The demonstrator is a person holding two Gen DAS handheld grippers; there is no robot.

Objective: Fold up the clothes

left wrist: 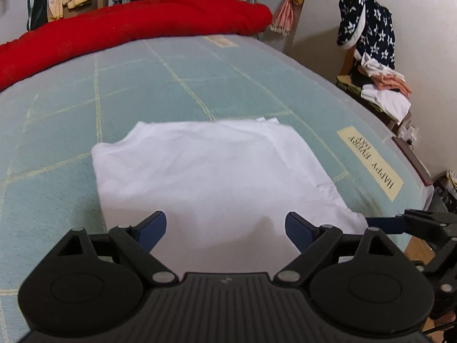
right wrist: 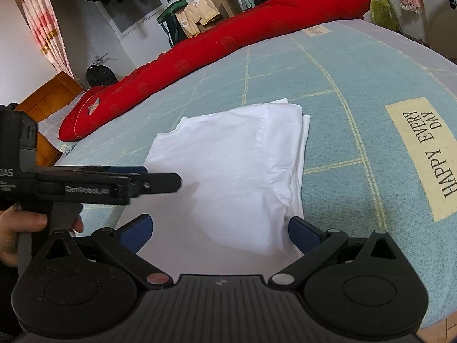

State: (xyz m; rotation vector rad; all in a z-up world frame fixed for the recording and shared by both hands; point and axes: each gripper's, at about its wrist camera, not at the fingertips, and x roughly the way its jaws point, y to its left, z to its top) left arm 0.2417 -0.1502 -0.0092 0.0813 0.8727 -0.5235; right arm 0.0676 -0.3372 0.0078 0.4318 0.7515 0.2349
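White cotton garment (left wrist: 211, 171), folded flat on pale green checked bedspread (left wrist: 71, 120), left tongs (left wrist: 225, 228) and right tongs (right wrist: 218, 228) both wide open, empty: best gripping near edge evenly, keeping layers aligned

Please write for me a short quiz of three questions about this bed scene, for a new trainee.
1. True or false: the white folded garment lies on the blue-green bedcover.
2. Which is held in either gripper? A) the garment B) the red quilt C) nothing
3. Fill in: the jaws of the left gripper and of the right gripper stand ____.

Key:
1. True
2. C
3. open; in each wrist view the pads stand wide apart, and nothing is pinched between them.
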